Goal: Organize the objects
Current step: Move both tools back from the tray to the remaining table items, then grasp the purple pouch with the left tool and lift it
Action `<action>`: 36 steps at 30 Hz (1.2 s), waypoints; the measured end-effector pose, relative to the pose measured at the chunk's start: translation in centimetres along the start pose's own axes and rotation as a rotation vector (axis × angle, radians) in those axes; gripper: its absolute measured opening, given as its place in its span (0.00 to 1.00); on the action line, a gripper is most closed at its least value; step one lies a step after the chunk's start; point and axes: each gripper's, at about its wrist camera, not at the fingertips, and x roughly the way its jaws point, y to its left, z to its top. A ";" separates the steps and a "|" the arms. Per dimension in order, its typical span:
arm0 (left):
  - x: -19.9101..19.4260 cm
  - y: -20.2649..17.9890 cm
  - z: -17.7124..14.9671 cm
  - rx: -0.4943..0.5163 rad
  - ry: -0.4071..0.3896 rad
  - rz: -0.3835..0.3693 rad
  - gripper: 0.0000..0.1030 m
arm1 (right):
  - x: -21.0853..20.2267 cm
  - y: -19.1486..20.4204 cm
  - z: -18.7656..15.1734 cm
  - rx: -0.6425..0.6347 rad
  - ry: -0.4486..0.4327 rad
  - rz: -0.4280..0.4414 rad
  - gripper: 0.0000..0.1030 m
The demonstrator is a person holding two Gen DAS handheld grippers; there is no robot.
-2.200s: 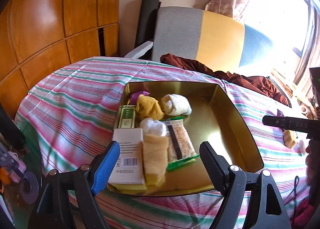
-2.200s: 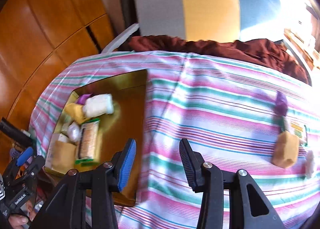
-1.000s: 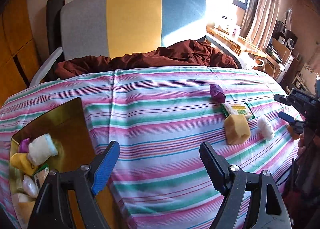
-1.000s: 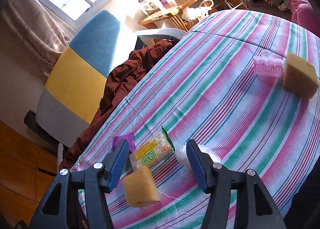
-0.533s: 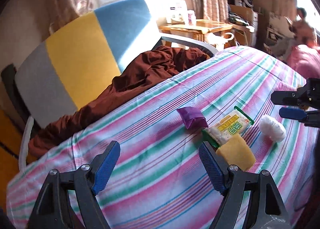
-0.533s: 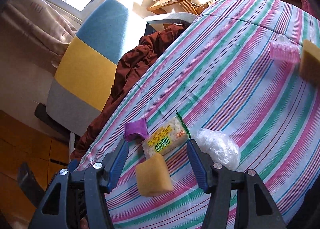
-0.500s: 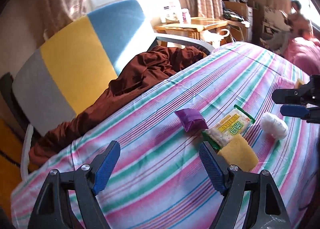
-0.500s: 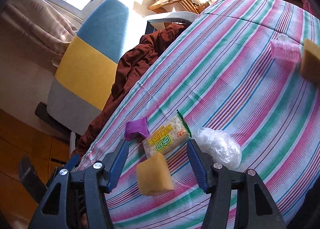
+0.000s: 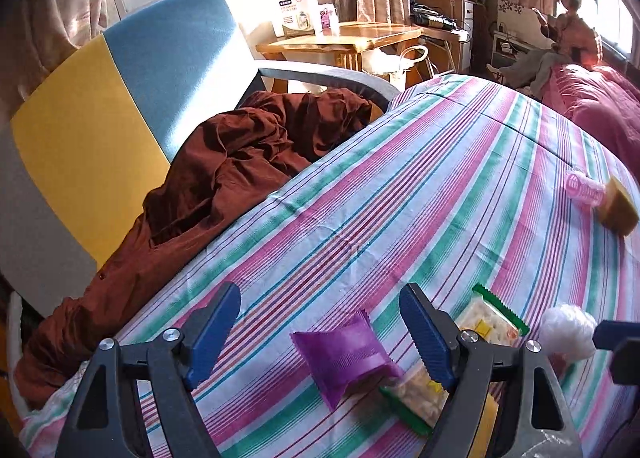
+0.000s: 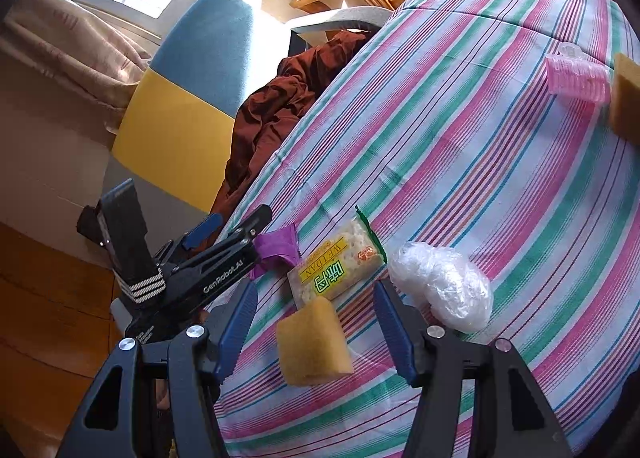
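A purple packet lies on the striped cloth between the jaws of my open left gripper; it also shows in the right wrist view. A cracker pack lies beside it, partly behind the left gripper's right finger. A yellow sponge sits between the jaws of my open right gripper. A clear plastic wad lies just right of it. The left gripper shows at the packet's left.
A pink ribbed cup and a second sponge lie at the far right of the striped table. A brown cloth drapes over a yellow, blue and grey chair behind the table.
My left gripper moved right and closer, so the purple packet is now between its jaws. My right gripper came nearer the yellow sponge. The gold tray seen earlier is out of view.
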 end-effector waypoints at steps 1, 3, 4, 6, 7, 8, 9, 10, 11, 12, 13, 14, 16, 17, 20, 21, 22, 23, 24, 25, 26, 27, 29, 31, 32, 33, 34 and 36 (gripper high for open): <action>0.7 0.2 0.1 -0.023 0.014 -0.012 0.75 | 0.1 0.0 0.0 -0.001 0.005 -0.002 0.60; 2.2 0.4 0.1 -0.055 0.053 -0.031 0.68 | 0.3 0.0 0.0 -0.001 0.013 -0.007 0.60; 2.8 0.5 -0.1 -0.066 0.077 -0.031 0.62 | 0.4 0.0 0.0 -0.002 0.017 -0.009 0.60; 3.8 0.9 -1.0 -0.092 0.125 -0.036 0.51 | 0.6 0.0 0.0 -0.002 0.026 -0.015 0.60; 3.9 1.1 -1.6 -0.102 0.134 -0.041 0.46 | 0.7 0.0 0.0 -0.003 0.030 -0.017 0.60; 3.9 1.3 -2.4 -0.106 0.149 -0.045 0.45 | 0.8 0.0 -0.1 -0.004 0.032 -0.020 0.60; 3.9 1.4 -3.2 -0.108 0.164 -0.042 0.42 | 0.8 0.0 -0.1 -0.007 0.034 -0.023 0.60; 3.6 1.7 -4.1 -0.122 0.169 -0.043 0.42 | 0.8 0.0 -0.1 -0.010 0.035 -0.024 0.60; 3.1 2.0 -4.9 -0.144 0.161 -0.050 0.42 | 0.8 0.1 -0.1 -0.012 0.034 -0.028 0.60; 2.7 2.4 -5.6 -0.166 0.165 -0.055 0.42 | 0.8 0.0 -0.1 -0.013 0.032 -0.034 0.59; 2.1 2.6 -6.3 -0.187 0.169 -0.056 0.42 | 0.9 0.0 -0.1 -0.012 0.033 -0.037 0.60; 1.5 2.9 -7.0 -0.203 0.172 -0.052 0.42 | 0.9 0.0 -0.1 -0.012 0.034 -0.039 0.60; 0.4 3.1 -8.6 -0.236 0.176 -0.049 0.40 | 1.0 0.1 -0.1 -0.017 0.035 -0.052 0.60; -0.2 3.1 -9.2 -0.247 0.177 -0.047 0.40 | 1.0 0.1 -0.1 -0.018 0.036 -0.056 0.60; -1.8 3.1 -11.1 -0.288 0.175 -0.043 0.40 | 0.9 0.2 0.0 -0.028 0.028 -0.073 0.59; -2.2 3.2 -11.5 -0.315 0.176 -0.049 0.40 | 0.8 0.2 0.0 -0.031 0.026 -0.076 0.59; -2.6 3.4 -12.0 -0.348 0.176 -0.058 0.41 | 0.8 0.3 0.0 -0.033 0.024 -0.078 0.59; -3.0 3.7 -12.3 -0.389 0.176 -0.068 0.42 | 0.7 0.2 0.0 -0.035 0.022 -0.079 0.59; -3.4 4.0 -12.6 -0.439 0.179 -0.084 0.42 | 0.7 0.2 0.0 -0.038 0.019 -0.081 0.60; -3.9 4.4 -13.0 -0.498 0.182 -0.102 0.42 | 0.7 0.2 0.0 -0.041 0.017 -0.084 0.59; -4.4 4.8 -13.3 -0.560 0.183 -0.120 0.42 | 0.7 0.2 0.0 -0.044 0.016 -0.086 0.59; -4.9 5.1 -13.8 -0.621 0.188 -0.138 0.42 | 0.7 0.3 0.0 -0.049 0.017 -0.083 0.60; -5.5 5.4 -14.4 -0.739 0.200 -0.187 0.42 | 1.1 0.9 -0.2 -0.083 0.039 -0.061 0.60; -6.0 5.0 -14.3 -0.810 0.199 -0.240 0.42 | 2.0 1.9 -0.7 -0.137 0.084 -0.057 0.60; -6.2 4.6 -14.0 -0.829 0.202 -0.263 0.42 | 2.3 2.1 -0.9 -0.151 0.102 -0.052 0.60; -6.3 4.2 -13.8 -0.842 0.208 -0.285 0.42 | 2.5 2.2 -1.0 -0.156 0.109 -0.053 0.60; -6.3 3.8 -13.6 -0.857 0.215 -0.305 0.42 | 2.5 2.2 -1.0 -0.156 0.105 -0.059 0.60; -6.0 3.2 -13.3 -0.903 0.237 -0.331 0.44 | 2.1 1.7 -0.8 -0.134 0.089 -0.058 0.60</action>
